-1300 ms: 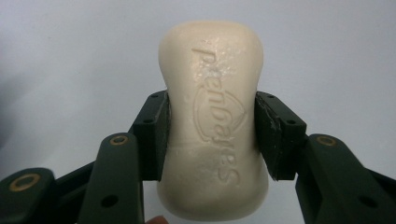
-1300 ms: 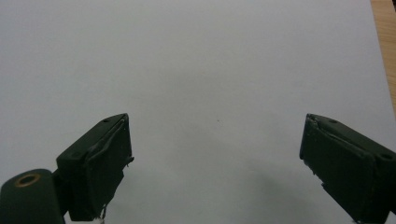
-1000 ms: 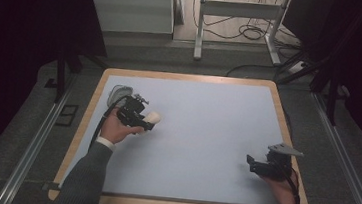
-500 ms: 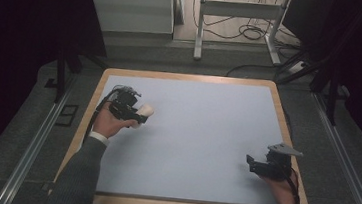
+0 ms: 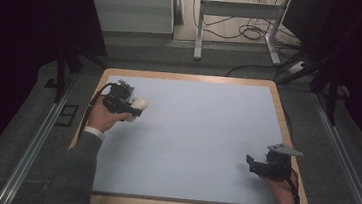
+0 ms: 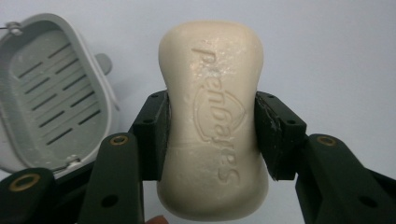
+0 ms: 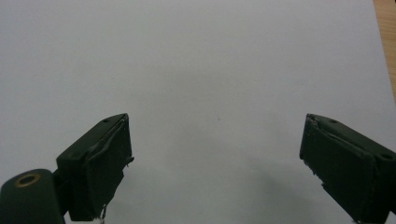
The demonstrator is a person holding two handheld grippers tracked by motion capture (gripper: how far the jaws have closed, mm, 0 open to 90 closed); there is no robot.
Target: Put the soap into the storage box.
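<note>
So, view by view:

High view: left gripper sits near the mat's far left corner, clamped on a pale soap bar that pokes out toward the mat's middle. Right gripper is by the right edge, closer to the near corner.

Left gripper view: soap bar sits squeezed at its waist between both pads, long axis running straight out along the jaws, embossed face up. Grey slotted soap dish lies just beside it on the mat, lower down.

Right gripper view: right gripper jaws wide apart, bare mat between.
</note>
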